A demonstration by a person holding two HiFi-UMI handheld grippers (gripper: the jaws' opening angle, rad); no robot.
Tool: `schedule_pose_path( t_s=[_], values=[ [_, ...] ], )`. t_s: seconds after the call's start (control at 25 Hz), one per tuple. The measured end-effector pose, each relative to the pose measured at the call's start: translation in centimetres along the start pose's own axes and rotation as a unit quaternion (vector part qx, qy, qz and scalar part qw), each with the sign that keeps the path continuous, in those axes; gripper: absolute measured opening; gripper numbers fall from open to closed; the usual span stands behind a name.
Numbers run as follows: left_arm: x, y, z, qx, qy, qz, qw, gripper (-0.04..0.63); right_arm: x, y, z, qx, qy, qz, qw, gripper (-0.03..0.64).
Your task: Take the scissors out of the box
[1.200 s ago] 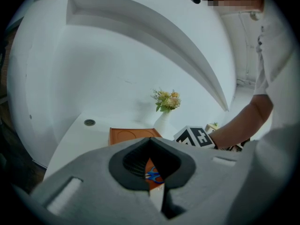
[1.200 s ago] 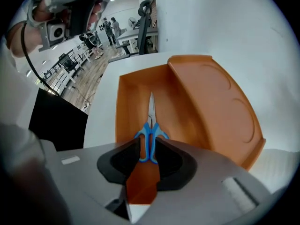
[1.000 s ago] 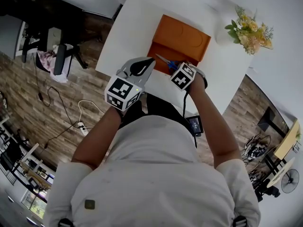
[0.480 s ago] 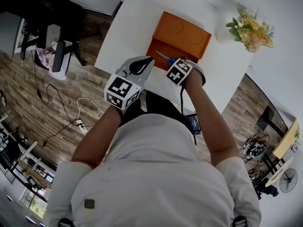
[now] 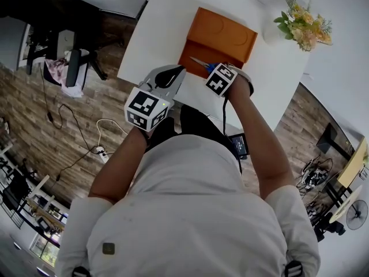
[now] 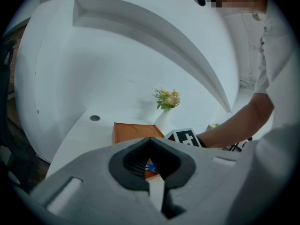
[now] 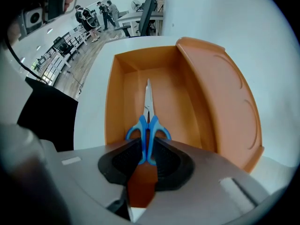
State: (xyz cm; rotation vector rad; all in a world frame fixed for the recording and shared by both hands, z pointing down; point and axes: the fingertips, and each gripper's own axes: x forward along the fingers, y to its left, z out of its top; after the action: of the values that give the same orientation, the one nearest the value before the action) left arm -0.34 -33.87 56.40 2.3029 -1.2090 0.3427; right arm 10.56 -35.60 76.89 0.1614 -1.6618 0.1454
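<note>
- The right gripper points down into the open orange box. Its jaws have just been closing, with the blue handles of the scissors between them.
- In the right gripper view both pads seem to press on the handles from either side, though the contact is hard to judge from this angle.
- The scissors lie flat on the floor of the box, in the middle of that view. Their closed blades run straight up the frame, away from the jaws.
- The lid of the box stands open along the right side of the box and leans outward.
- In the head view the box sits at the upper centre of the frame on a white table.
- The left gripper is clenched with its jaw tips together and nothing between them. In the head view it hangs at the near edge of the table, just left of the box and not touching it.
- A bunch of yellow flowers stands at the upper right of the head view, well apart from the box.
</note>
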Motion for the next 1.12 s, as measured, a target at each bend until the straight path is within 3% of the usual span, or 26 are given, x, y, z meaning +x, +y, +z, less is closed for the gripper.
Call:
schedule_pose_path(
  t_s=[0.64,0.88,1.12],
  values=[
    [-5.4,-1.5,0.3,0.031,-0.009,-0.024,0.9992,0.003,-7.6,1.1,0.8,0.06,-0.059,-0.066,0.994,0.095],
    [-7.8,-1.9,0.8,0.053,-0.015,-0.044,0.9975,0.003,-11.5,2.2,1.6,0.107,-0.101,-0.096,0.984,0.095],
    [-10.3,-2.7,1.8,0.077,-0.025,-0.069,0.9943,0.003,-15.8,4.5,3.1,0.162,-0.167,-0.117,0.966,0.095]
  ],
)
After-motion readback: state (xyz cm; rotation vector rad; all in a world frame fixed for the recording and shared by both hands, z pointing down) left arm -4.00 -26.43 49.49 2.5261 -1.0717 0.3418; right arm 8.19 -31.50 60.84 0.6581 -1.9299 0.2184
